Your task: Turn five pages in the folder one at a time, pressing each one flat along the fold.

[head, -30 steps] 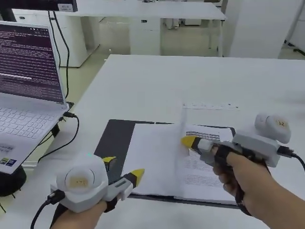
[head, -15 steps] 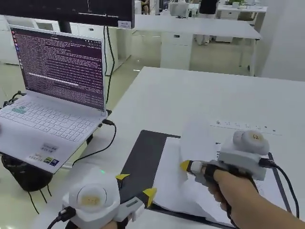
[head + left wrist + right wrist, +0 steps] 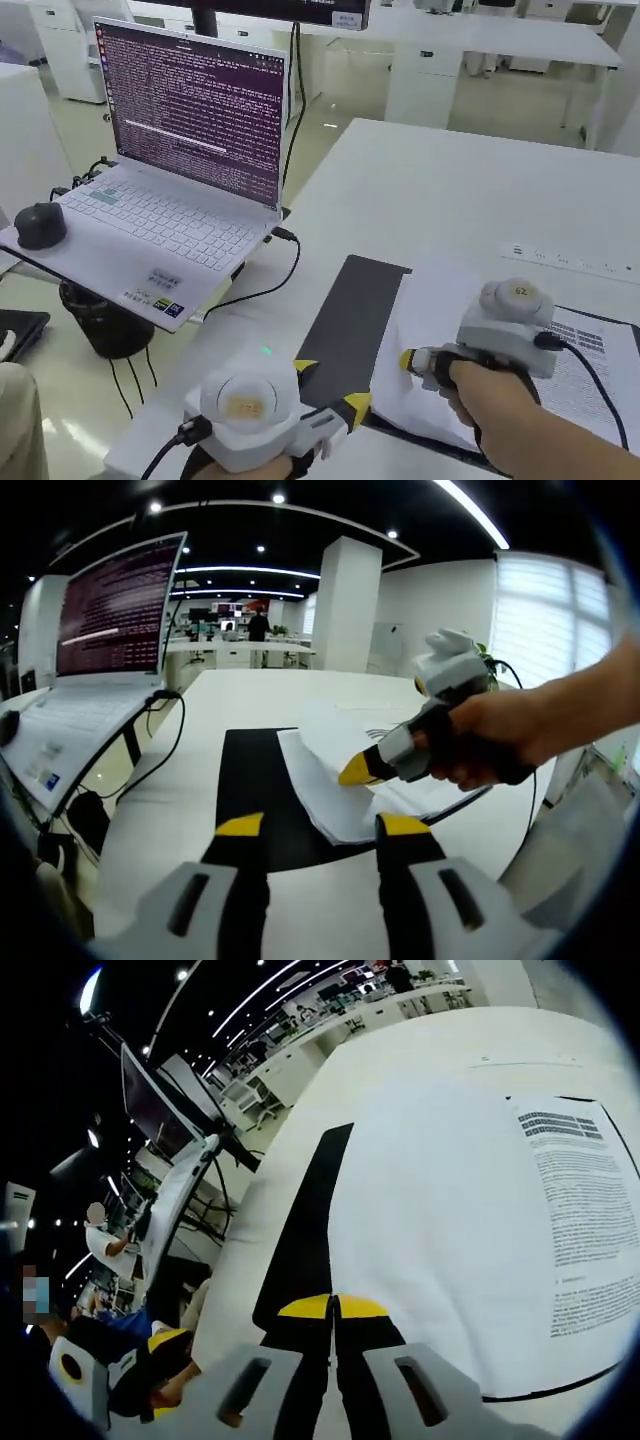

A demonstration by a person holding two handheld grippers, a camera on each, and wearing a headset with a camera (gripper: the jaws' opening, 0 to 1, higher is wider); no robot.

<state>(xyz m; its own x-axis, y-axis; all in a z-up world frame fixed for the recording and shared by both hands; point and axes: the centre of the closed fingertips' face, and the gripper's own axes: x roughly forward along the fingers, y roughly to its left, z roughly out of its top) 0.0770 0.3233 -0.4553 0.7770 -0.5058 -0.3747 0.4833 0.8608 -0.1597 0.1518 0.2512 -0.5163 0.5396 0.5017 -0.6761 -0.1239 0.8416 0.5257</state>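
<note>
A black folder (image 3: 350,310) lies open on the white table. A printed page (image 3: 590,370) lies on its right half. My right gripper (image 3: 407,360) is shut on the edge of a white page (image 3: 430,320) that curves over to the folder's left side. In the right gripper view the shut tips (image 3: 333,1307) sit where that page (image 3: 430,1210) meets the black cover (image 3: 305,1220). My left gripper (image 3: 331,386) hovers open at the folder's near left corner, holding nothing. Seen from the left gripper (image 3: 320,825), the right gripper (image 3: 355,772) rests low on the page (image 3: 330,800).
An open laptop (image 3: 180,150) stands to the left on a raised stand, beside a mouse (image 3: 40,225), with a cable (image 3: 270,285) running from the laptop toward the table edge. A narrow printed strip (image 3: 570,260) lies beyond the folder. Bare table stretches behind.
The right gripper has carried the page from upright at the fold over to the left and down. The left gripper has held its place. The head camera has swung left, bringing the laptop into view.
</note>
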